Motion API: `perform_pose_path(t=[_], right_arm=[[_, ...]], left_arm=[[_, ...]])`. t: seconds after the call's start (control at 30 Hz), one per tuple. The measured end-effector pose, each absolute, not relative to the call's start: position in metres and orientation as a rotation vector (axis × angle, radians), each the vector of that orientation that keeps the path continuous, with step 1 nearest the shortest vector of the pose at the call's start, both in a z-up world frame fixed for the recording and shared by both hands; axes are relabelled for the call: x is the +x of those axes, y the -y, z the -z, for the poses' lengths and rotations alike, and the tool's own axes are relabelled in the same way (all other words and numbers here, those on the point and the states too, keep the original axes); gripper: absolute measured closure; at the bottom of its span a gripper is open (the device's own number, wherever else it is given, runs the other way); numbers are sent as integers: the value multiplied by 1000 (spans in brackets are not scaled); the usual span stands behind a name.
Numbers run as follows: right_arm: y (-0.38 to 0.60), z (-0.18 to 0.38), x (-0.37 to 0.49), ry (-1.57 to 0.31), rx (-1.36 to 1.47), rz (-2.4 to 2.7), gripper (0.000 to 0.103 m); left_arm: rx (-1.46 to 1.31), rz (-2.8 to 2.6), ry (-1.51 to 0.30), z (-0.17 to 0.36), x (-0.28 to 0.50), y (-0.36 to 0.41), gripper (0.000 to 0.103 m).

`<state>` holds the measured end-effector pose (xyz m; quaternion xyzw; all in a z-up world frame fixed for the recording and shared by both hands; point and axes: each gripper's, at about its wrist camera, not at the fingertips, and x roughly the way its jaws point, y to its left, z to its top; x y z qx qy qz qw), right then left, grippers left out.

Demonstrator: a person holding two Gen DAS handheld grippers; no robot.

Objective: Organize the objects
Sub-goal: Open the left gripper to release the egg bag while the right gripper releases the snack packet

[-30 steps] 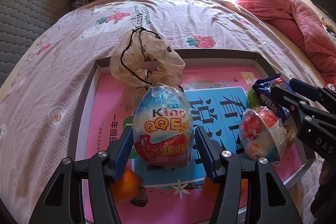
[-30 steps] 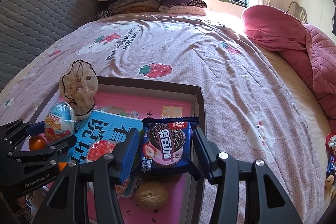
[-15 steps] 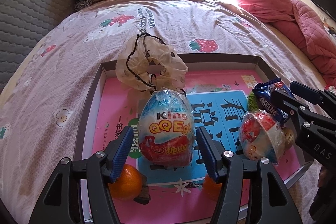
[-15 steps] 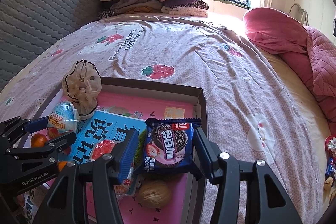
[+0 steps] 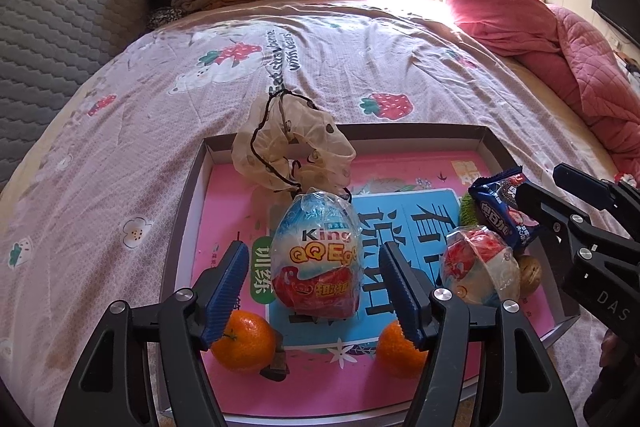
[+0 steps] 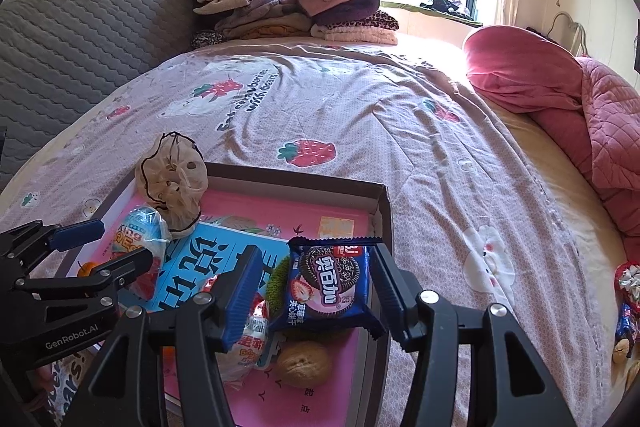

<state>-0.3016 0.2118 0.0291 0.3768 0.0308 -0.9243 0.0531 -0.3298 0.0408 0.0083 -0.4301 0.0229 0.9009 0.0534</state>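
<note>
Left hand-held gripper jaws just widened, wrapped egg between, upright, tip up

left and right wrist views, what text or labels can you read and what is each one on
"King QQ Egg": egg-shaped snack, partly creased.
"GenRobot.AI": left gripper body.
"DAS": right gripper body, cut off.
"with bears": bedspread; the words before it are too warped.
"25": cookie packet; its Chinese brand name is legible but left unquoted.
Large Chinese characters: blue book, partly covered.
Second egg: print too crumpled.
</note>
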Motion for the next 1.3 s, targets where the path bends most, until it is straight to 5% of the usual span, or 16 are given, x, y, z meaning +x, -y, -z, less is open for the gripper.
perform_pose_path(t=[1.3], right_arm=[[-199, -95, -234, -72, 921, 2848, 45]], left_arm=[[-1129, -2799, 10, -76, -269, -21, 33]])
